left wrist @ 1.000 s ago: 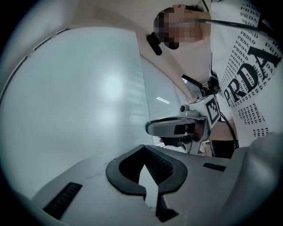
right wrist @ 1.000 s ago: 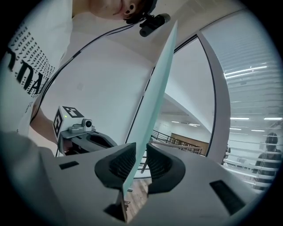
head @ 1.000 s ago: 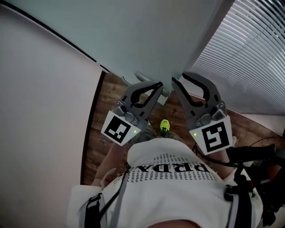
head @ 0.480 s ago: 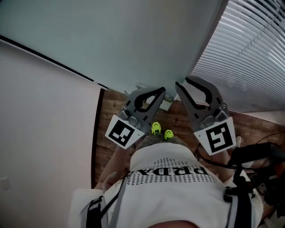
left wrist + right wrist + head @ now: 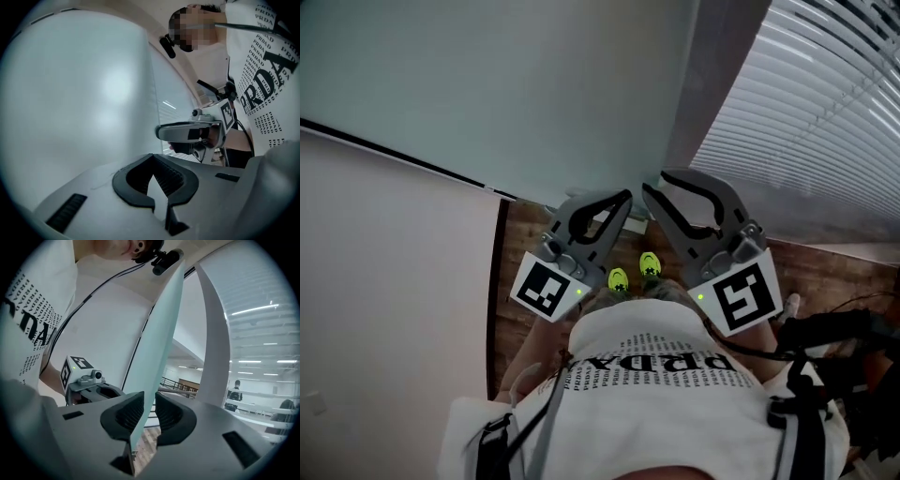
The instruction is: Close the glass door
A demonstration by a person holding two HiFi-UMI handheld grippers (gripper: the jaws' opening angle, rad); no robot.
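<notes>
Glass door (image 5: 161, 329) stands upright, long axis vertical, its thin free edge facing me and pinched between my right gripper's (image 5: 149, 408) 2 pads, while my left gripper (image 5: 153, 168), jaws together and empty, sits beside the pane's face.

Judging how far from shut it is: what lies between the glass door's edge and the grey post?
Nothing solid: in the right gripper view an open gap separates the glass door from the grey post, showing a lit hall beyond.
</notes>
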